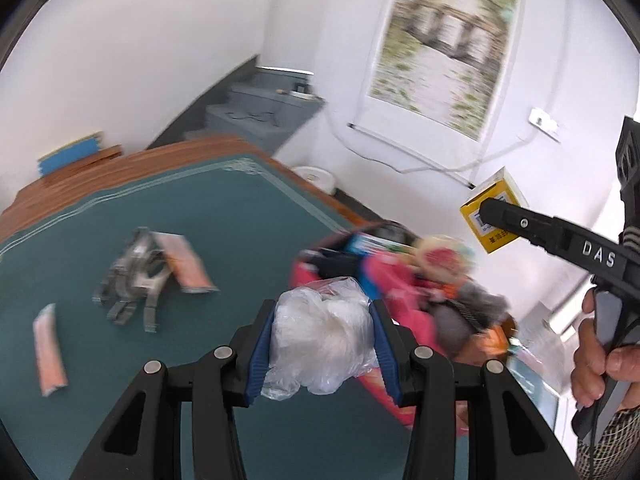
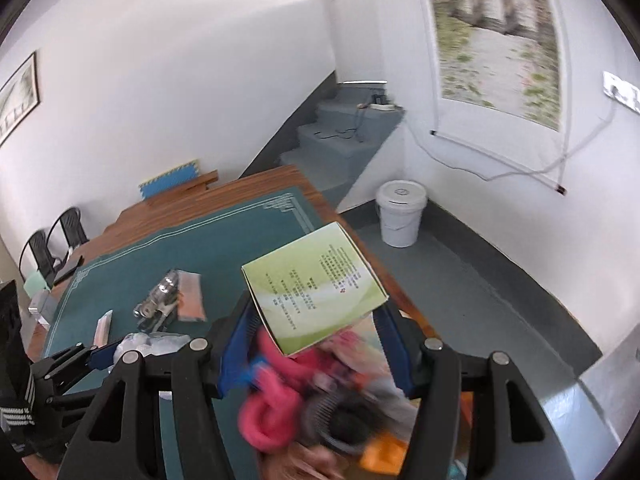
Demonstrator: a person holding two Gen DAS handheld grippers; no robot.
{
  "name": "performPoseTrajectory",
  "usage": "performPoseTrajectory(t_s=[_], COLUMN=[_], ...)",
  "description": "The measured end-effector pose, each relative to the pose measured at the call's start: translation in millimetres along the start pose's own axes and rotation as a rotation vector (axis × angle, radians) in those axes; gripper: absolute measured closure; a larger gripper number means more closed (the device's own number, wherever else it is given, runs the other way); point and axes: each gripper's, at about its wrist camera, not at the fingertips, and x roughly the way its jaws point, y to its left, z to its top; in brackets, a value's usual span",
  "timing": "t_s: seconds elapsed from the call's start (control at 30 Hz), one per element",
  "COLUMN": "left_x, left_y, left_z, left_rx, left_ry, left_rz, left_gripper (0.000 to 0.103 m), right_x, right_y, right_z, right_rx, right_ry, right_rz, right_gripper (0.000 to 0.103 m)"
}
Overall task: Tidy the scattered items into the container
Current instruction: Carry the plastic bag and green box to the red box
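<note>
Table: your wooden table [image 2: 280, 178] carries a teal cloth with a pale border [image 1: 224, 216]; its near edge is cut off behind both grippers.
Container: the red bin [image 1: 304, 276] stands at the cloth's right side, just past your left gripper. It is motion-blurred and partly hidden by the bag in front, so its rim is hard to trace.
Container contents: you can make out a pink soft bundle [image 2: 276, 404], a round pale-and-red item [image 1: 444, 256], something grey and some orange, heaped above the rim; blur keeps you from naming them.
Right gripper: your right gripper [image 2: 316, 332] is clamped on a green-and-white printed cardboard box [image 2: 316, 284], raised over the bin. From the left wrist view the same box shows a yellow face, and your hand [image 1: 600, 356] grips the handle at the frame edge.
Left gripper: your left gripper [image 1: 324, 344] is clenched on a crumpled clear plastic bag with white stuffing [image 1: 324, 336], held just short of the bin.
Loose items: a silvery-grey wrapped bundle [image 1: 132, 276] lies on the cloth touching an orange flat packet [image 1: 188, 264]; a second orange packet [image 1: 50, 348] lies apart, to their left. All three are smeared.
</note>
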Motion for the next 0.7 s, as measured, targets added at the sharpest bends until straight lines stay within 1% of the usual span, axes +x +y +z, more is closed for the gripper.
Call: performPoseTrajectory(t_s=[0.1, 0.2, 0.3, 0.4, 0.5, 0.6, 0.7], left_x=[5.6, 11.6, 21.4, 30.9, 35.9, 41.9, 48.9], left_y=[-36.5, -62.0, -78.2, -83.2, -82.7, -80.8, -75.7], left_z=[-5.4, -9.9, -12.2, -12.1, -12.8, -13.6, -14.7], left_rx=[0.035, 0.06, 0.07, 0.053, 0.043, 0.04, 0.021], left_ry=[0.019, 0.036, 0.059, 0.077, 0.084, 0.093, 0.11], left_rz=[-0.026, -0.047, -0.051, -0.051, -0.041, -0.024, -0.042], left_gripper=[0.055, 0.055, 0.055, 0.055, 0.055, 0.055, 0.055], right_x=[-18.2, -30.6, -39.1, -41.6, -37.9, -35.3, -34.6], right_y=[-32.2, -58.5, -83.0, -102.0, -110.4, -107.2, -95.7], right_z=[-14.9, -29.6, -44.6, -56.7, -65.4, -72.7, -80.0], right_rx=[0.037, 0.065, 0.098, 0.128, 0.151, 0.143, 0.106], right_ry=[-0.008, -0.009, -0.007, -0.001, 0.008, 0.013, 0.016], right_rz=[-0.008, -0.014, -0.013, 0.001, 0.035, 0.094, 0.152], right_gripper=[0.04, 0.04, 0.04, 0.04, 0.04, 0.04, 0.04])
